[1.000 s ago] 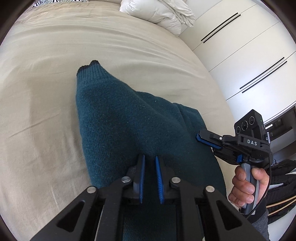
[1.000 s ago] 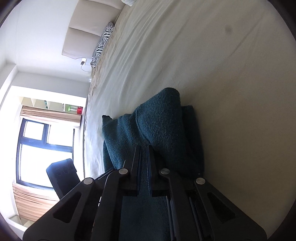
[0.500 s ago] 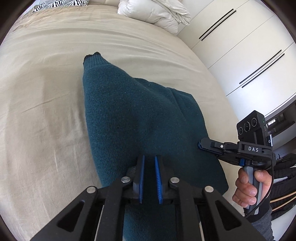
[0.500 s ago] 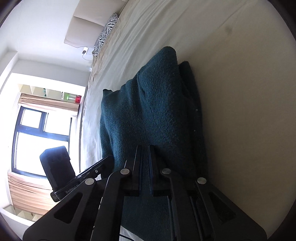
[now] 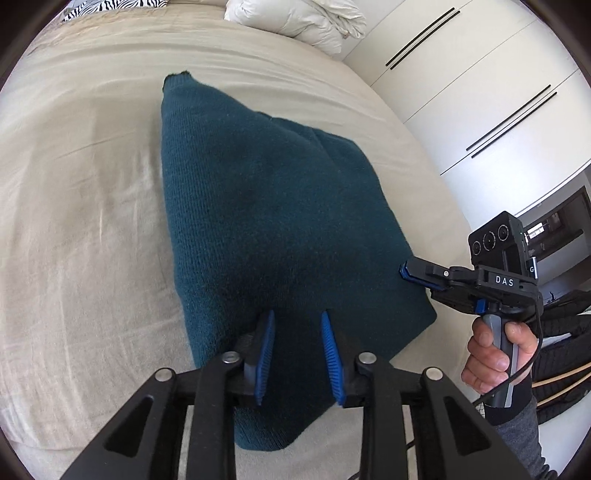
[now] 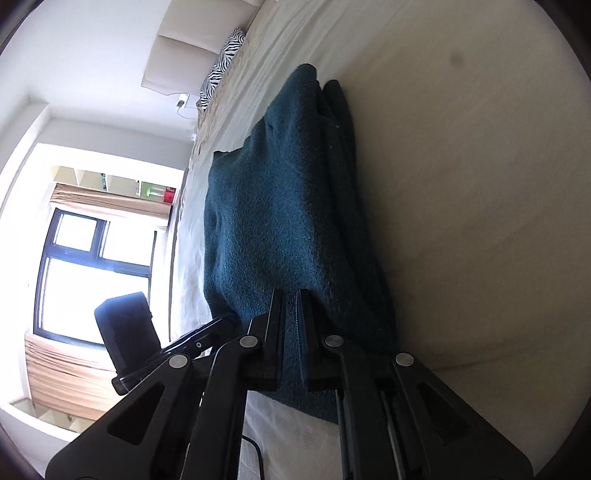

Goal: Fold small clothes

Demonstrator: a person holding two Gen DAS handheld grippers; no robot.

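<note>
Bare bed sheet (image 5: 74, 221) flanks the sweater (image 5: 266, 206); pillows (image 5: 295, 22) far off.

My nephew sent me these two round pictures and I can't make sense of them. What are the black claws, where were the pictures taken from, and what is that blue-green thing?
No robot: a person holds a handheld two-finger gripper in each hand, with a fisheye camera on each looking along its fingers. One picture comes from the left gripper, whose blue-padded fingers stand open over a folded teal sweater on a beige bed. It also shows the right gripper in the person's hand. The other, turned sideways, comes from that right gripper, shut on the sweater's edge.
</note>
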